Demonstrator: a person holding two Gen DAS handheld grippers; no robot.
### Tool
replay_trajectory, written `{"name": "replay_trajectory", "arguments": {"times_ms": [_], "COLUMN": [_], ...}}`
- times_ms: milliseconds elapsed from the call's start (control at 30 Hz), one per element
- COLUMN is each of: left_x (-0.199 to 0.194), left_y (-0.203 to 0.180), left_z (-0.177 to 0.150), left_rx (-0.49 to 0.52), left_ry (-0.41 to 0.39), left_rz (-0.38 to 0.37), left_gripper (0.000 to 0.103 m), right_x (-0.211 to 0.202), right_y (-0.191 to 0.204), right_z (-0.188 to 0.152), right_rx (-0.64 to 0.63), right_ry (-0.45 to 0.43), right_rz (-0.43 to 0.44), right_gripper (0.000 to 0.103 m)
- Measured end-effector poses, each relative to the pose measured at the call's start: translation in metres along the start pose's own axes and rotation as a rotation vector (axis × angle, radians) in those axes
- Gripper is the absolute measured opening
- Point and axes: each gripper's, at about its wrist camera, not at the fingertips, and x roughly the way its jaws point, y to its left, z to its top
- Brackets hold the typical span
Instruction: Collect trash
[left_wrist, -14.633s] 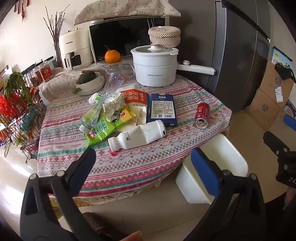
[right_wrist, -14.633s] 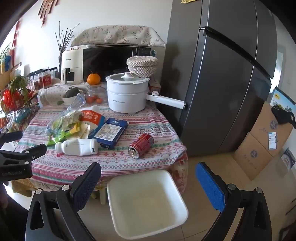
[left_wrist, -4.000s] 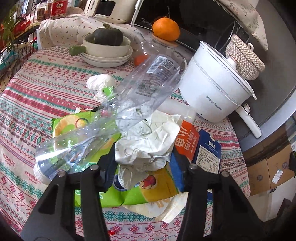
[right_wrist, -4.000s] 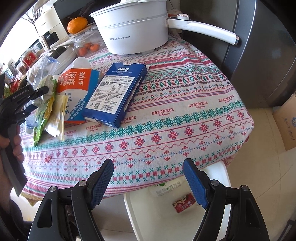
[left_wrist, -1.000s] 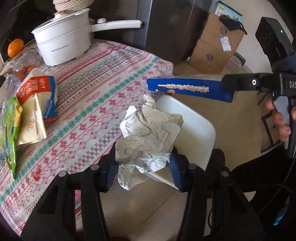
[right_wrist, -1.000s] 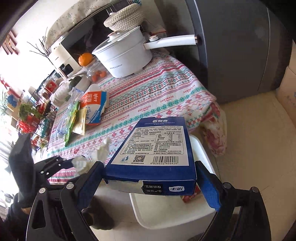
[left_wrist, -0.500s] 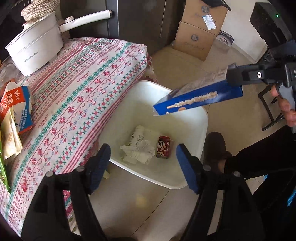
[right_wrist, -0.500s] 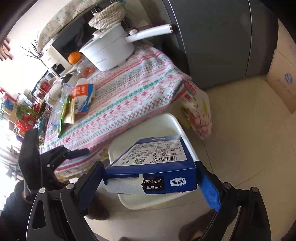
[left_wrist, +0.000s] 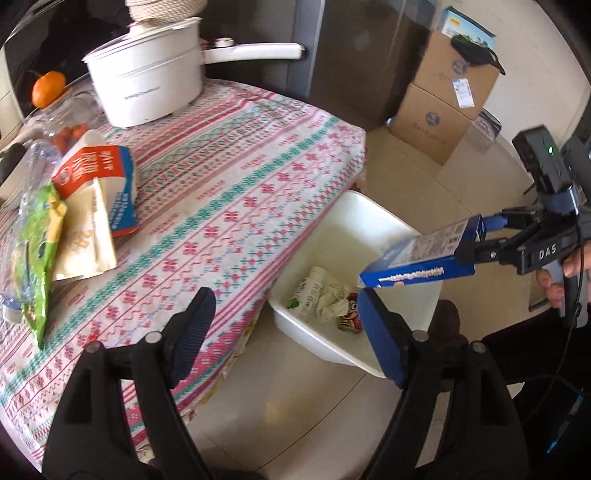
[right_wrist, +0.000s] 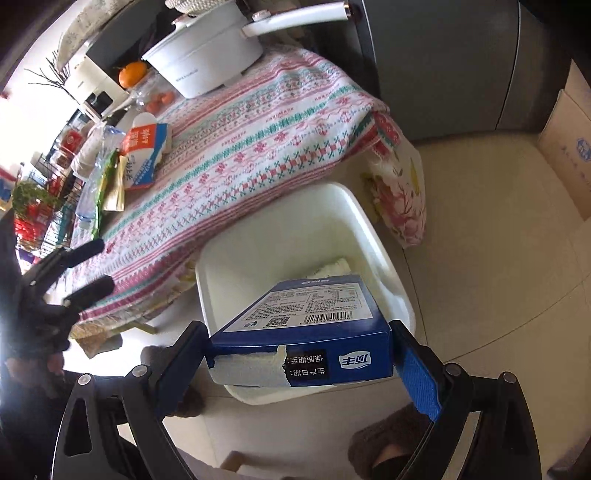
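My right gripper (right_wrist: 295, 354) is shut on a blue carton (right_wrist: 306, 332) and holds it tilted over the white bin (right_wrist: 291, 221) on the floor; the carton also shows in the left wrist view (left_wrist: 417, 258). The bin (left_wrist: 354, 214) holds a white bottle (left_wrist: 308, 291), crumpled paper (left_wrist: 330, 301) and a red can (left_wrist: 351, 319). My left gripper (left_wrist: 284, 332) is open and empty above the table's edge beside the bin. An orange-and-blue carton (left_wrist: 107, 184), a green wrapper (left_wrist: 37, 243) and a clear bottle (left_wrist: 26, 173) lie on the tablecloth.
A white pot (left_wrist: 147, 85) with a long handle and an orange (left_wrist: 48, 88) stand at the table's back. A grey fridge (right_wrist: 461, 55) is behind the table. Cardboard boxes (left_wrist: 443, 96) sit on the floor to the right. A wire rack (right_wrist: 33, 206) stands left.
My left gripper has opened, dropped the crumpled paper into the bin and swung back toward the table. My right gripper has lowered the blue carton closer over the bin.
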Motion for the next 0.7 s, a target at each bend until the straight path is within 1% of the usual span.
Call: {"name": "replay_trajectory", "arguments": {"times_ms": [200,333,567,700], "left_x": [-0.011,-0.018,-0.03,-0.035], "left_y": [0.022,0.034,0.055,0.066], "left_z": [-0.004,-0.006,-0.008,-0.008], "left_rx": [-0.054,-0.089,-0.138,-0.161], "left_ry": [-0.011,-0.02,-0.043,-0.054], "left_rz": [0.017,0.017,0.035,0.048], "left_gripper": [0.08,0.08,0.08,0.08], "right_x": [0.016,0.02,0.021,0.018], "right_y": [0.005,0.01,0.019,0.027], "right_z": [0.004,0.006,0.011,0.017], "right_rx": [0.006,-0.011,-0.037,-0.067], "right_ry": [0.042,0.051,0.041,0.013], "right_rz": [0.003,-0.023,-0.046,-0.07], "right_gripper": [0.098,0.098,0.099,0.101]}}
